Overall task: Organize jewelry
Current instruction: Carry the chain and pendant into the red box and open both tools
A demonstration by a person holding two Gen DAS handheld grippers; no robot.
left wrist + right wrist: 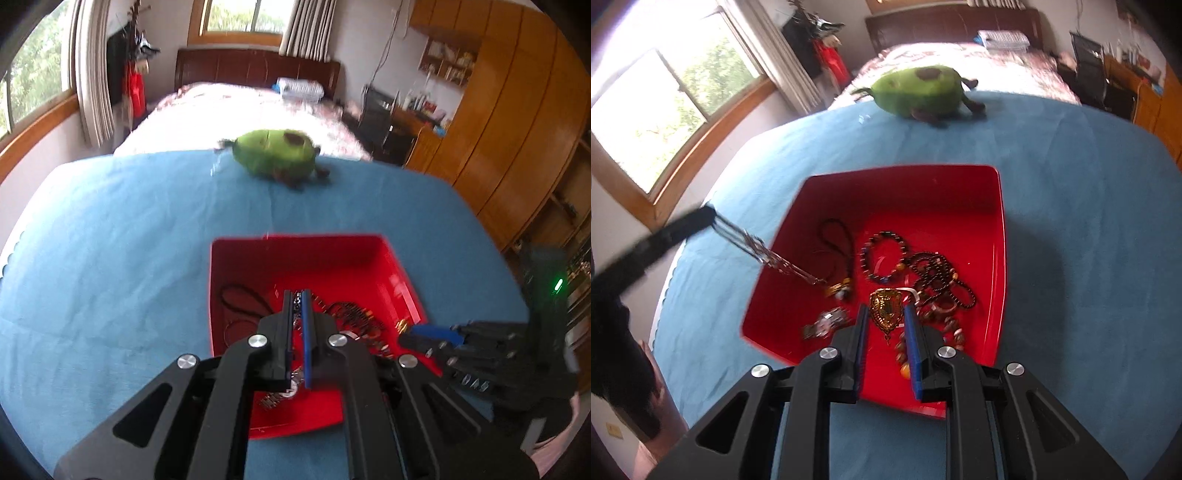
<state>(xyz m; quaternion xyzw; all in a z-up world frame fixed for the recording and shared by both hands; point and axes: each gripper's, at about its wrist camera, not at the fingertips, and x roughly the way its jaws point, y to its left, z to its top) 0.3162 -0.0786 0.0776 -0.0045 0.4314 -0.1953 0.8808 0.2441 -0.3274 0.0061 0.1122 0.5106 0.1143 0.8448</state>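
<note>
A red tray (317,254) (960,192) sits on the blue cloth and holds several pieces of jewelry. My left gripper (296,299) is shut on a silver chain (291,387); in the right wrist view the gripper (709,216) holds that chain (768,254) stretched over the tray's left rim. My right gripper (886,314) is open above the tray's near part, its fingers on either side of a gold pendant (885,308). A dark bead bracelet (882,258), a dark bead necklace (938,277) and a black cord (838,240) lie in the tray.
A green plush toy (275,155) (919,92) lies at the far edge of the blue cloth (110,240). A bed (240,107) stands beyond it, a wooden wardrobe (517,129) at the right, windows at the left.
</note>
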